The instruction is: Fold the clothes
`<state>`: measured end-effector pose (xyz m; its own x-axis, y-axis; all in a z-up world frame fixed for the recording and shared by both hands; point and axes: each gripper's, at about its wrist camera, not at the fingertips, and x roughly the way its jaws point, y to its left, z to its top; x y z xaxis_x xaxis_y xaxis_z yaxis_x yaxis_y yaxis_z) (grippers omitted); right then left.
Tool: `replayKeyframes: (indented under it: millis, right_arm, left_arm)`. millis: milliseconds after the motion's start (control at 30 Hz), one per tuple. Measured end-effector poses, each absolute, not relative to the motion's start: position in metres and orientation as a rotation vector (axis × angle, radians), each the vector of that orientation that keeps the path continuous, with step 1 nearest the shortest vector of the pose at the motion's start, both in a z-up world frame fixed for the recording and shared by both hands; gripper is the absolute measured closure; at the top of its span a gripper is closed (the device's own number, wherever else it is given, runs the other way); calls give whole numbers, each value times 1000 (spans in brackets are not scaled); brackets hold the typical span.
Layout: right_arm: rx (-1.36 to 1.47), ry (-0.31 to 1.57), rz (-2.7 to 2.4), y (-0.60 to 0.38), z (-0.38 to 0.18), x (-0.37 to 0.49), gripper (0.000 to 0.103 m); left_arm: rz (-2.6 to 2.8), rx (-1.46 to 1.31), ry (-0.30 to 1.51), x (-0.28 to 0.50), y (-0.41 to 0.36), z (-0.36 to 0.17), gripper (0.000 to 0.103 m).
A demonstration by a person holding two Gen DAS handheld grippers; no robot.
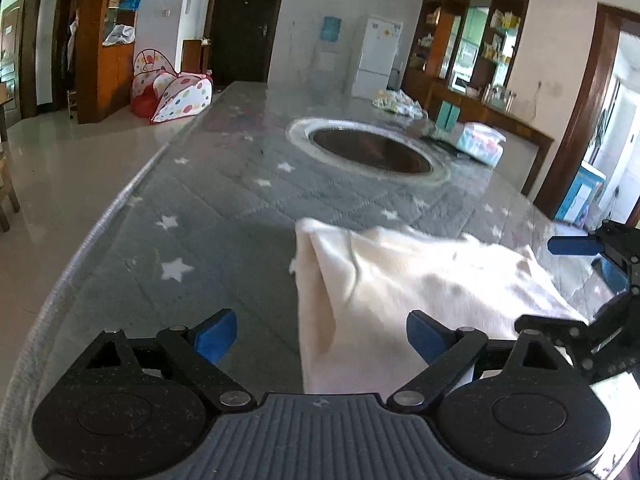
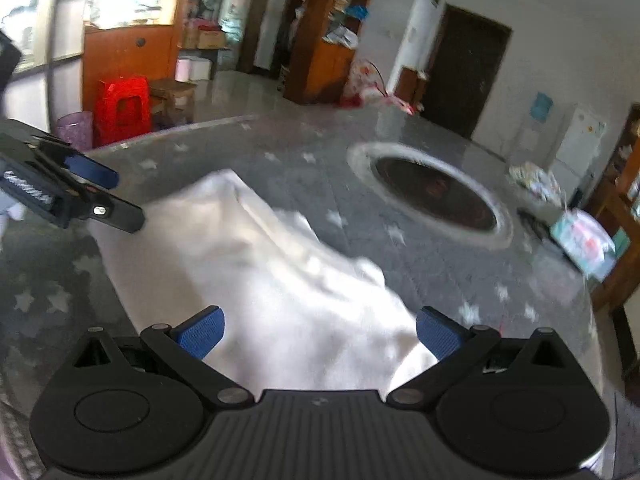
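The cloth (image 2: 256,280) lay on the table (image 1: 224,216) straight ahead of the right gripper (image 2: 320,336), its long axis running away to the left. It sat ahead and right of the left gripper (image 1: 320,336). Both grippers were wide open and held nothing. The right looked the nearer for a grasp.

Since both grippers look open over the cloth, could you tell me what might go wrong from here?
1. The white cloth lies rumpled, with a raised fold; closing the right gripper there may pinch several layers.
2. The left gripper straddles the cloth's edge, so it might catch only a thin strip and slip.
3. The star-patterned table cover could get pinched along.
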<state>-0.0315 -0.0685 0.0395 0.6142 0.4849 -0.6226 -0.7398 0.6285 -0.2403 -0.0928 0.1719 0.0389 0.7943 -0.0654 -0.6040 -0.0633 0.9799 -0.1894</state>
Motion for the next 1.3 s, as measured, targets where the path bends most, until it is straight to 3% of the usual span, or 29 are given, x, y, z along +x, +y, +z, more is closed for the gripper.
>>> replayKeyframes:
  millis: [333,433,667,733,800,900,1300]
  right_arm:
    - [-666,475,985,1,45,-77,3]
    - [-729,467,1043,23,38,-90,12]
    - [-776,518,1055,54,22,-88,46]
    - [-766,539,1045,55,18,-85,50]
    - [-742,547,1035,53,19,-82,66]
    - [-676,565,1030,47,25,-75,80]
    - [-425,587,1045,6,58,-57,88]
  left_arm:
    - [98,-264,625,-102,209,54,2]
    - [121,-329,629,-106,222,54,2]
    - [105,-465,630,-113,236,52,2]
    - [86,-517,634,-111,239,50,2]
    - [66,-572,639,-107,241,47,2]
    - [31,-658,653,-102,242,42,2]
    - [-85,-929,744,-64,227,21,4]
